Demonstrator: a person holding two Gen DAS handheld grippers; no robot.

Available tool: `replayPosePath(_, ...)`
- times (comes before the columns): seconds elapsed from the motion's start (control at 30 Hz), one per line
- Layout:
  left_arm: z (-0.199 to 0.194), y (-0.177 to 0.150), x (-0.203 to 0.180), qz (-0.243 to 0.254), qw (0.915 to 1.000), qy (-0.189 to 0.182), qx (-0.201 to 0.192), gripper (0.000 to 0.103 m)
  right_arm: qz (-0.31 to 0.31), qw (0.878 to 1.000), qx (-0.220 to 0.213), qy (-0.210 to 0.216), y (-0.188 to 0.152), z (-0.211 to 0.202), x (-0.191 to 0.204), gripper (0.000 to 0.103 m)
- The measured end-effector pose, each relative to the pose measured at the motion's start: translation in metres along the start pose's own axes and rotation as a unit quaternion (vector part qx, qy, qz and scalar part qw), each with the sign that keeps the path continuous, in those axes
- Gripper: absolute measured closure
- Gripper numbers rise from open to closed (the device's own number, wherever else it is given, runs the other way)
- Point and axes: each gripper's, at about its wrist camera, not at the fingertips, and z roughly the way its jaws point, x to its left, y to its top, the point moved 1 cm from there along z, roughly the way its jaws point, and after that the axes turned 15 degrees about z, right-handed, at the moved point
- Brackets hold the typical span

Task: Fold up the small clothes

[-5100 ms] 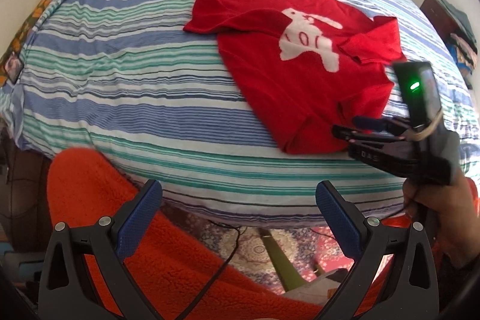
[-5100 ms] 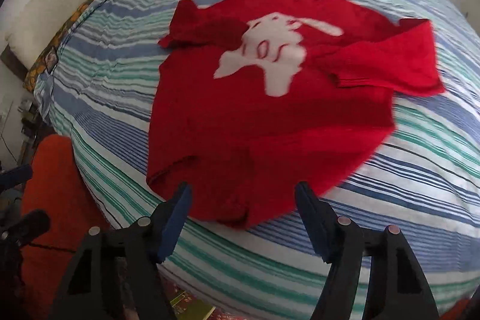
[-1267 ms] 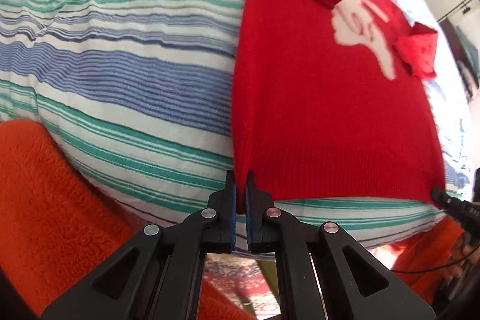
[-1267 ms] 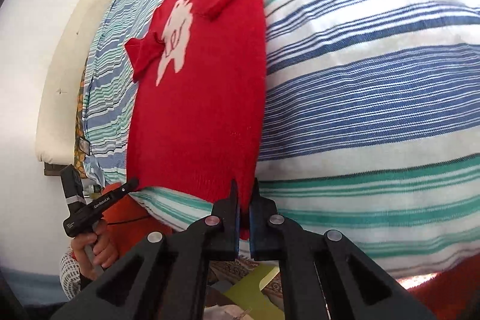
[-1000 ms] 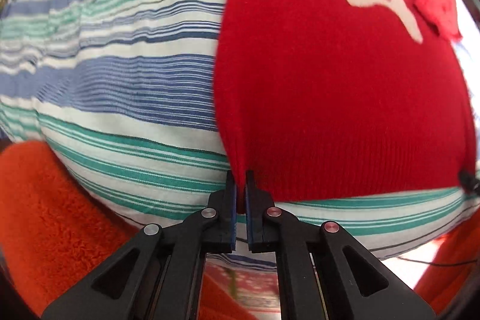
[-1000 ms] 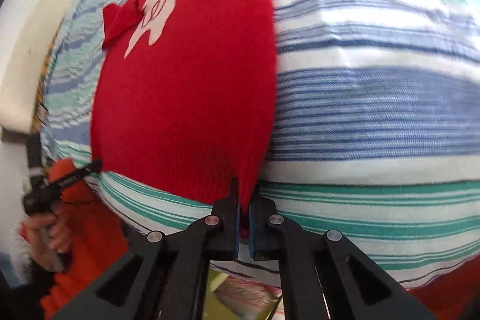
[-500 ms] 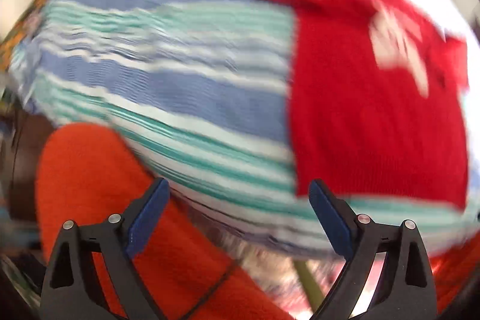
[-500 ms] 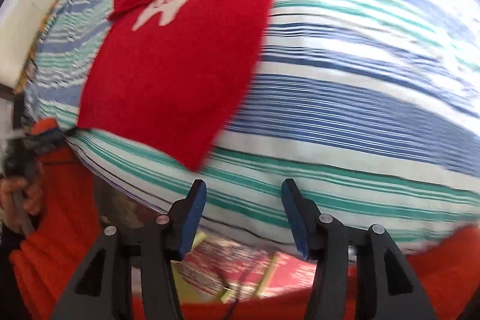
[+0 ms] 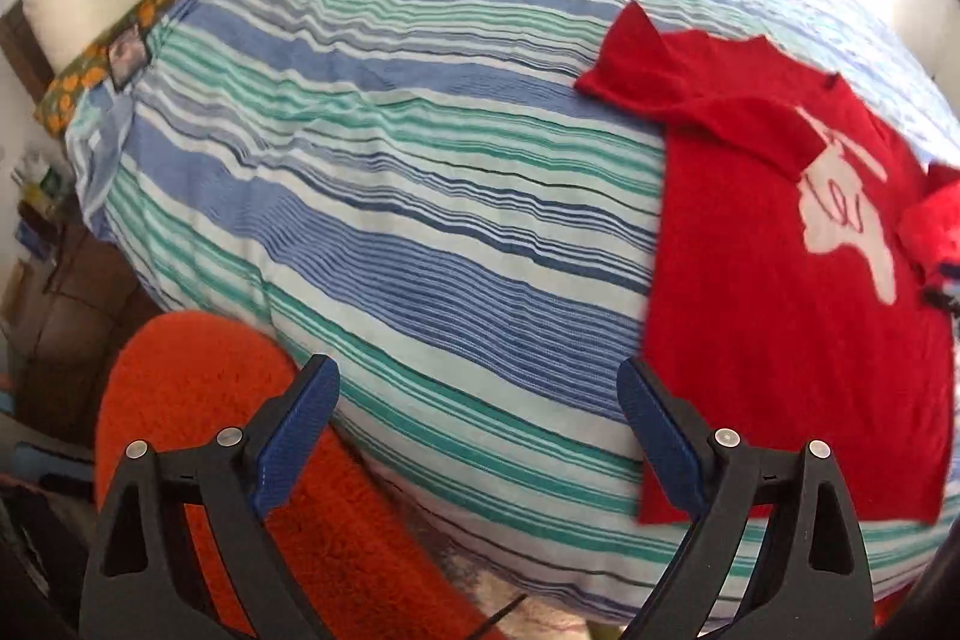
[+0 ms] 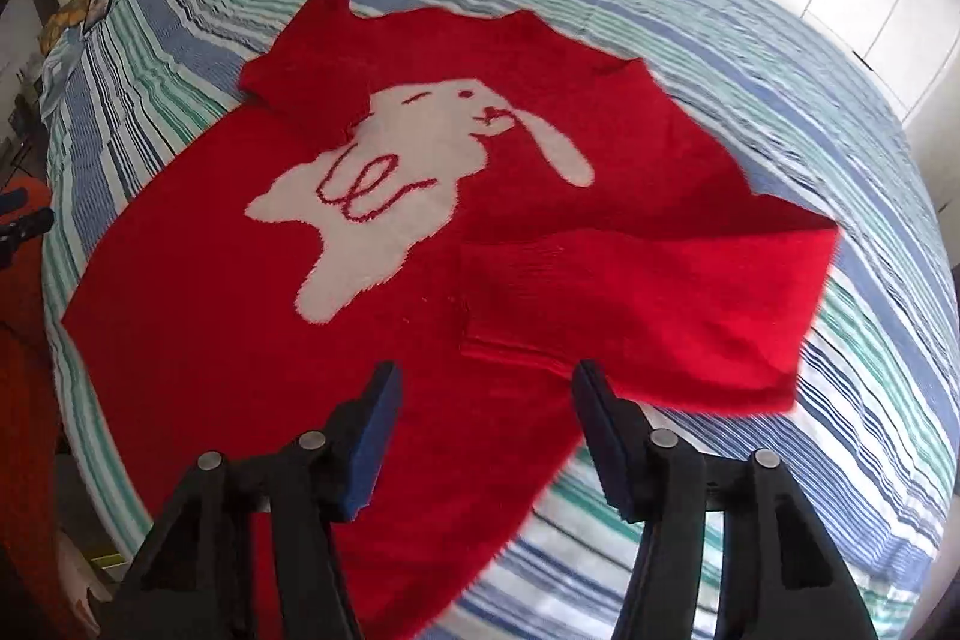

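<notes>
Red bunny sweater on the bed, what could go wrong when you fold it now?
1. The red sweater lies near the striped bed's front edge, so a tug might slide it off.
2. One sleeve is already folded over the body; grabbing there might pinch two layers and bunch them.
3. Both hand-held grippers, left and right, are open and hold nothing, so the sweater can shift freely.

A red sweater [image 10: 480,244] bears a white rabbit [image 10: 384,196]. The bedspread [image 9: 384,148] is striped blue, green and white; an orange blanket [image 9: 198,400] at seven o'clock.
</notes>
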Motion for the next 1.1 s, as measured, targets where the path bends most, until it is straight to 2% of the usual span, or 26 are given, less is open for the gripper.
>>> replayPosePath(0.07,-0.001,0.000,0.004,-0.011,0.9999,-0.004,0.001,0.008,-0.019,1.000,0.021,-0.005,0.002,0.027,0.002,0.052)
replayPosePath(0.13,0.003,0.000,0.005,-0.014,0.9999,-0.003,0.009,0.008,-0.013,1.000,0.016,0.000,0.000,0.033,-0.006,0.065)
replayPosePath(0.17,0.005,0.000,0.005,-0.015,0.9998,-0.004,0.014,0.008,0.007,1.000,0.008,0.007,0.003,0.030,-0.014,0.089)
replayPosePath(0.2,0.007,-0.001,0.005,-0.016,0.9997,-0.005,0.018,0.008,0.035,0.999,-0.003,0.010,0.005,0.024,-0.026,0.096)
replayPosePath(0.3,0.008,-0.002,0.004,-0.017,0.9996,-0.004,0.024,0.008,0.145,0.987,-0.062,0.030,0.004,-0.014,-0.084,0.096)
replayPosePath(0.33,0.008,-0.002,0.003,-0.016,0.9996,-0.002,0.024,0.008,0.187,0.978,-0.085,0.030,-0.001,-0.029,-0.111,0.096)
replayPosePath(0.4,0.007,-0.003,0.002,-0.014,0.9996,0.000,0.024,0.008,0.279,0.952,-0.124,0.028,-0.018,-0.057,-0.171,0.096)
replayPosePath(0.47,0.006,-0.003,0.000,-0.013,0.9996,0.002,0.026,0.008,0.380,0.912,-0.154,0.019,-0.047,-0.080,-0.242,0.096)
replayPosePath(0.57,0.008,-0.003,-0.003,-0.011,0.9994,0.005,0.033,0.008,0.489,0.860,-0.148,0.004,-0.100,-0.086,-0.324,0.096)
replayPosePath(0.63,0.010,-0.003,-0.005,-0.010,0.9991,0.008,0.040,0.008,0.530,0.837,-0.133,-0.007,-0.133,-0.081,-0.357,0.096)
replayPosePath(0.73,0.010,-0.004,-0.008,-0.008,0.9989,0.013,0.044,0.008,0.559,0.820,-0.118,0.020,-0.161,-0.068,-0.375,0.093)
replayPosePath(0.83,0.009,-0.004,-0.011,-0.001,0.9988,0.020,0.044,0.008,0.591,0.794,-0.124,0.069,-0.179,-0.055,-0.384,0.088)
replayPosePath(0.9,0.009,-0.004,-0.013,0.003,0.9986,0.024,0.046,0.008,0.615,0.772,-0.128,0.100,-0.189,-0.047,-0.390,0.072)
replayPosePath(0.93,0.009,-0.004,-0.014,0.005,0.9985,0.026,0.047,0.008,0.625,0.760,-0.135,0.117,-0.192,-0.044,-0.392,0.068)
replayPosePath(0.97,0.009,-0.004,-0.015,0.008,0.9984,0.028,0.048,0.008,0.635,0.746,-0.146,0.137,-0.195,-0.042,-0.395,0.059)
replayPosePath(1.0,0.009,-0.004,-0.016,0.010,0.9983,0.030,0.049,0.008,0.641,0.737,-0.155,0.148,-0.199,-0.042,-0.395,0.052)
replayPosePath(1.1,0.010,-0.004,-0.020,0.019,0.9978,0.038,0.052,0.008,0.662,0.711,-0.177,0.157,-0.201,-0.040,-0.402,0.051)
